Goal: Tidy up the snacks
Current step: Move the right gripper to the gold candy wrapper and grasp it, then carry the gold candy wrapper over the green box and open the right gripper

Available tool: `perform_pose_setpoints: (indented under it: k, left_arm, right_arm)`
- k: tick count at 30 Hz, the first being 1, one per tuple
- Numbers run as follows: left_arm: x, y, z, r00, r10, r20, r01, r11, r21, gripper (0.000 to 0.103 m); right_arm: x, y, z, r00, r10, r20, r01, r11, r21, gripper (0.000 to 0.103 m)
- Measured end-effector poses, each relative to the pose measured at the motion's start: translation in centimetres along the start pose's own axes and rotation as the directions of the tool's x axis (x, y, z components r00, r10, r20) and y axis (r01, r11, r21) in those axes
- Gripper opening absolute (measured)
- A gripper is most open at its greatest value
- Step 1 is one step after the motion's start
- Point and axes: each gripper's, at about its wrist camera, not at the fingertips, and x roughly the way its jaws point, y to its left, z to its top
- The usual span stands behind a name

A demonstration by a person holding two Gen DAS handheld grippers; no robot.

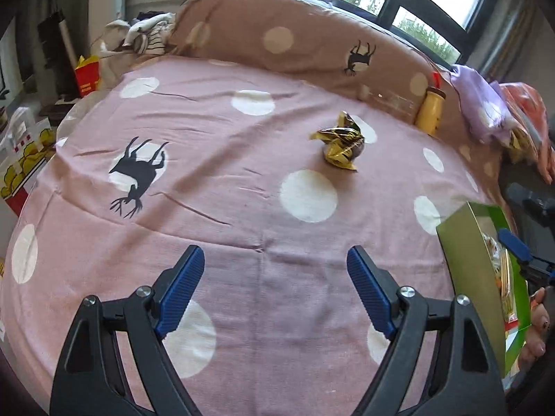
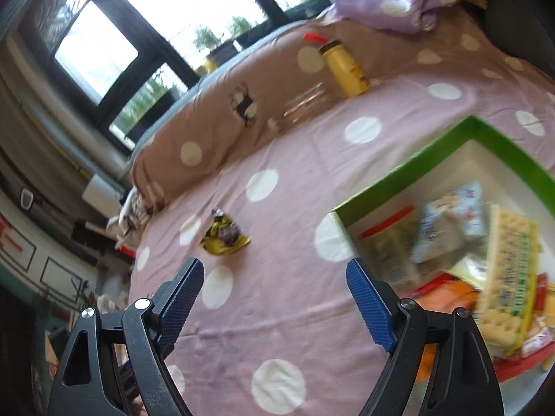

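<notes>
Both the left tongs [image 1: 275, 277] and right tongs [image 2: 274, 289] gape wide, gripping nothing, over the dotted bed [image 1: 242, 242], a gold wrapper [image 1: 341, 142] lying apart from the green box [image 2: 433, 149] (already holding snacks).

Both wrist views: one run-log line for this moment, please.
left gripper open, empty | right gripper open, empty | gold snack packet loose on bedspread | green box holds snacks

snack packets [image 2: 461, 242]: motion-blurred, labels unreadable | green box [image 1: 464, 260]: cut off by right edge
</notes>
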Motion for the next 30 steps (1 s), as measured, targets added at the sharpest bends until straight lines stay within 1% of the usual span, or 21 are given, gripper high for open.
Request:
perform_pose_setpoints:
  k: [2, 3, 5, 7, 9, 11, 12, 14, 16, 17, 18, 19, 20, 22, 23, 27, 30]
  left_arm:
    - [0.0, 0.6, 0.1, 1.0, -0.013, -0.014, 0.013, 1.0, -0.022, 0.085]
    - [0.1, 0.9, 0.2, 1.0, -0.007, -0.02, 0.006, 0.999, -0.032, 0.085]
    - [0.4, 1.1, 0.2, 0.999, 0.024, -0.033, -0.025, 0.999, -0.043, 0.085]
    - [0.8, 1.5, 0.3, 0.998, 0.048, -0.047, -0.051, 0.997, -0.055, 0.085]
    - [0.9, 1.9, 0.3, 0.997, 0.044, -0.058, -0.048, 0.996, -0.069, 0.085]
    - [1.0, 2.2, 0.4, 0.997, 0.045, -0.061, -0.05, 0.996, -0.079, 0.085]
    - [1.0, 2.4, 0.5, 0.997, 0.051, -0.059, -0.056, 0.995, -0.081, 0.085]
    - [1.1, 2.6, 0.7, 0.996, 0.063, -0.059, -0.068, 0.994, -0.084, 0.085]
    - [1.4, 2.6, 0.7, 0.996, 0.062, -0.07, -0.068, 0.994, -0.083, 0.085]
    - [1.5, 2.6, 0.7, 0.995, 0.06, -0.075, -0.066, 0.995, -0.081, 0.085]
    - [1.6, 2.5, 0.8, 0.995, 0.061, -0.078, -0.067, 0.995, -0.075, 0.085]
    - [1.6, 2.3, 0.7, 0.994, 0.071, -0.077, -0.076, 0.995, -0.061, 0.085]
    - [1.6, 2.1, 0.6, 0.994, 0.076, -0.074, -0.08, 0.996, -0.051, 0.085]
    - [1.4, 1.8, 0.6, 0.995, 0.068, -0.071, -0.07, 0.997, -0.035, 0.085]
    - [1.4, 1.7, 0.5, 0.996, 0.059, -0.071, -0.062, 0.998, -0.033, 0.085]
    - [1.2, 0.6, 0.1, 0.997, 0.016, -0.074, -0.016, 1.0, 0.004, 0.085]
    - [1.4, -1.1, -0.5, 0.995, -0.05, -0.09, 0.055, 0.997, 0.049, 0.085]
  right_arm:
    - [2.3, 1.6, 0.5, 0.999, 0.016, -0.049, -0.016, 1.0, -0.014, 0.085]
    - [3.6, 2.4, 0.7, 0.997, 0.014, -0.076, -0.016, 1.0, -0.019, 0.085]
    - [6.4, 4.0, 1.3, 0.992, 0.007, -0.129, -0.012, 0.999, -0.038, 0.085]
    - [9.5, 5.7, 2.0, 0.984, 0.014, -0.176, -0.027, 0.997, -0.073, 0.085]
    - [12.9, 7.2, 2.6, 0.975, -0.017, -0.221, -0.01, 0.992, -0.124, 0.085]
    - [15.6, 7.7, 3.2, 0.972, -0.056, -0.229, 0.023, 0.989, -0.144, 0.085]
    - [16.8, 7.6, 3.5, 0.97, -0.06, -0.234, 0.028, 0.99, -0.138, 0.085]
    - [18.8, 7.0, 3.9, 0.966, -0.048, -0.254, 0.025, 0.995, -0.094, 0.085]
    - [20.0, 6.4, 4.1, 0.965, -0.011, -0.262, -0.005, 0.998, -0.059, 0.084]
    - [20.6, 6.3, 4.0, 0.962, 0.002, -0.273, -0.018, 0.998, -0.055, 0.075]
    - [21.0, 6.1, 3.8, 0.958, -0.002, -0.287, -0.015, 0.998, -0.058, 0.067]
    - [21.2, 5.8, 3.6, 0.955, -0.009, -0.296, -0.008, 0.998, -0.056, 0.054]
    - [21.0, 5.5, 3.4, 0.956, 0.0, -0.292, -0.014, 0.999, -0.045, 0.051]
    - [20.2, 5.3, 2.9, 0.959, 0.006, -0.283, -0.023, 0.998, -0.057, 0.048]
    - [19.5, 5.2, 2.6, 0.958, 0.007, -0.287, -0.026, 0.998, -0.061, 0.044]
    - [16.1, 4.7, 1.5, 0.95, 0.082, -0.3, -0.09, 0.996, -0.013, 0.043]
    - [13.3, 4.5, -0.4, 0.941, 0.1, -0.324, -0.113, 0.993, -0.021, 0.043]
